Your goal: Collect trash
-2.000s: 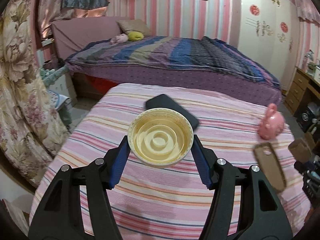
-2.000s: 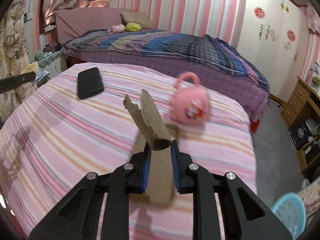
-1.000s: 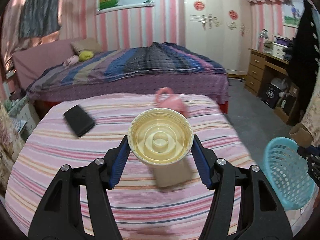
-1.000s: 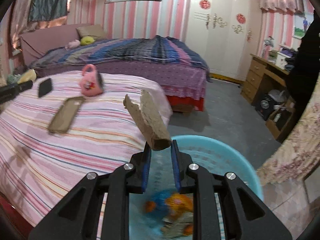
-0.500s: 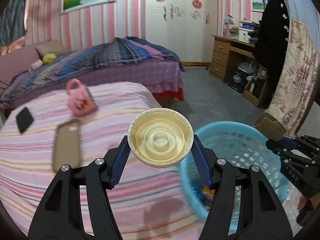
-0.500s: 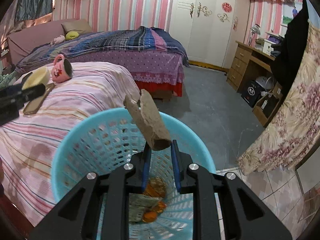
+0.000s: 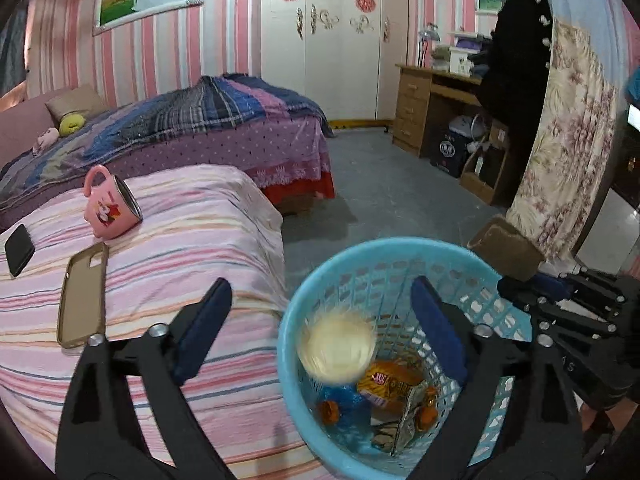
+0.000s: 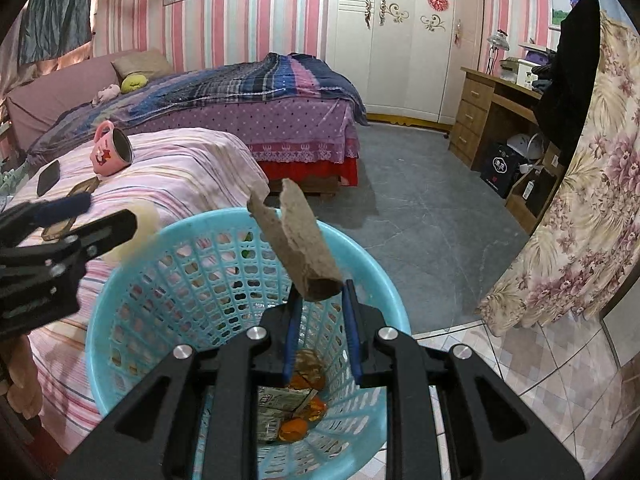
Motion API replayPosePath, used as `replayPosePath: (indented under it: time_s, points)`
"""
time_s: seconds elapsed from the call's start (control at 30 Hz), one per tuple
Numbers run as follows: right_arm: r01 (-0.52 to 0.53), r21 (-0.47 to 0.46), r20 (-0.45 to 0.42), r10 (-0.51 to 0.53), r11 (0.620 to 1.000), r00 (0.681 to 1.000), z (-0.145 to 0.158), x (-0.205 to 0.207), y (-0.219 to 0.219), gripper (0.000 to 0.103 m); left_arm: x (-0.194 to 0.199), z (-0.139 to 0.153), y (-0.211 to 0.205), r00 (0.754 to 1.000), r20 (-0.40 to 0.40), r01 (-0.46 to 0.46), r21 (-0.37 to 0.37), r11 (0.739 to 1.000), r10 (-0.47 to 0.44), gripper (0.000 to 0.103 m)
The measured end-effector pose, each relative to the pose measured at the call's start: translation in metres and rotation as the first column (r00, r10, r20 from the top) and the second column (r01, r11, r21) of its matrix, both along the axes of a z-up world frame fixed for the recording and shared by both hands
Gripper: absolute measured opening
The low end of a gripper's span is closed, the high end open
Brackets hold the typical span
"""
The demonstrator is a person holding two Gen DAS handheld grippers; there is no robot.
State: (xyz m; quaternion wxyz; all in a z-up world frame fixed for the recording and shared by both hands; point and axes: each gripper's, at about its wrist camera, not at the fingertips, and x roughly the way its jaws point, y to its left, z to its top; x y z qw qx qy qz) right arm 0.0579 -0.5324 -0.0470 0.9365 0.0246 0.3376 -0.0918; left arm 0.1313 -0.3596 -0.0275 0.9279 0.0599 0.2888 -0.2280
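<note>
Both grippers swung from bed to basket [image 7: 486,280]; left gripper [image 7: 320,312] just spread, cup [image 7: 338,350] loose; right gripper [image 8: 318,300] pinching cardboard tube [image 8: 298,240].

The cream lid [image 7: 338,347] over the blue basket [image 7: 400,248] is a motion-blurred smear, its ridges unreadable; in the right wrist view it is half hidden behind the left tongs [image 8: 92,216]. The wrappers [image 7: 390,380] at the basket's bottom are too crumpled to read. The cardboard tube [image 8: 296,240] has its lower end covered by the right tongs [image 8: 320,312]. The phone [image 7: 18,249] is cut by the frame's dark edge.
</note>
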Motion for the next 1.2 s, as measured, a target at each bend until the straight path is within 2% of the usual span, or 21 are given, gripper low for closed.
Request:
replayPosePath:
  time_s: [0.13, 0.3, 0.33, 0.4, 0.43, 0.5, 0.57, 0.63, 0.83, 0.97, 1.03, 1.1, 1.2]
  points:
    - [-0.005, -0.007, -0.001, 0.005, 1.000, 1.000, 0.000, 0.003, 0.005, 0.021, 0.004, 0.005, 0.016, 0.999, 0.015, -0.036, 0.019, 0.999, 0.035, 0.094]
    - [0.001, -0.021, -0.002, -0.001, 1.000, 1.000, -0.001, 0.007, 0.012, 0.024, 0.009, 0.012, 0.051, 0.995, 0.011, -0.100, -0.004, 0.995, 0.100, 0.097]
    - [0.007, -0.024, 0.000, -0.007, 1.000, 1.000, -0.001, 0.008, 0.013, 0.028, 0.010, 0.013, 0.060, 0.993, 0.011, -0.115, -0.006, 0.993, 0.115, 0.097]
    - [0.014, -0.024, 0.014, -0.014, 1.000, 1.000, -0.001, 0.009, 0.017, 0.054, 0.010, 0.015, 0.077, 0.990, 0.016, -0.139, -0.005, 0.990, 0.139, 0.097]
    - [0.013, -0.024, 0.014, -0.013, 1.000, 1.000, -0.001, 0.010, 0.018, 0.071, 0.009, 0.016, 0.086, 0.988, 0.019, -0.150, -0.002, 0.989, 0.150, 0.097]
    - [0.021, -0.028, 0.011, -0.021, 0.999, 1.000, -0.002, 0.011, 0.019, 0.074, 0.007, 0.019, 0.104, 0.985, 0.031, -0.172, 0.007, 0.985, 0.171, 0.097]
    - [0.041, -0.034, 0.015, -0.041, 0.999, 0.999, -0.002, 0.013, 0.023, 0.085, 0.003, 0.021, 0.117, 0.982, 0.043, -0.185, 0.016, 0.983, 0.184, 0.097]
    - [0.055, -0.011, 0.017, -0.054, 0.998, 0.998, -0.001, 0.014, 0.027, 0.091, -0.002, 0.022, 0.133, 0.978, 0.053, -0.203, 0.027, 0.979, 0.201, 0.097]
    - [0.062, 0.020, 0.047, -0.063, 0.998, 0.997, 0.010, 0.009, 0.038, 0.098, -0.023, 0.025, 0.177, 0.967, 0.079, -0.247, 0.040, 0.968, 0.244, 0.097]
    - [0.047, 0.068, 0.090, -0.054, 0.997, 0.994, 0.023, -0.001, 0.056, 0.098, -0.040, 0.025, 0.202, 0.960, 0.115, -0.264, 0.061, 0.963, 0.256, 0.097]
    - [0.030, 0.061, 0.115, -0.037, 0.998, 0.993, 0.032, -0.006, 0.070, 0.098, -0.047, 0.026, 0.217, 0.956, 0.106, -0.280, 0.047, 0.959, 0.273, 0.097]
    - [0.021, 0.061, 0.123, -0.029, 0.998, 0.992, 0.032, -0.008, 0.078, 0.098, -0.053, 0.026, 0.229, 0.957, 0.091, -0.281, 0.032, 0.959, 0.277, 0.097]
    - [0.009, 0.074, 0.116, -0.018, 0.997, 0.993, 0.032, -0.015, 0.098, 0.098, -0.064, 0.027, 0.242, 0.949, 0.116, -0.299, 0.042, 0.953, 0.293, 0.098]
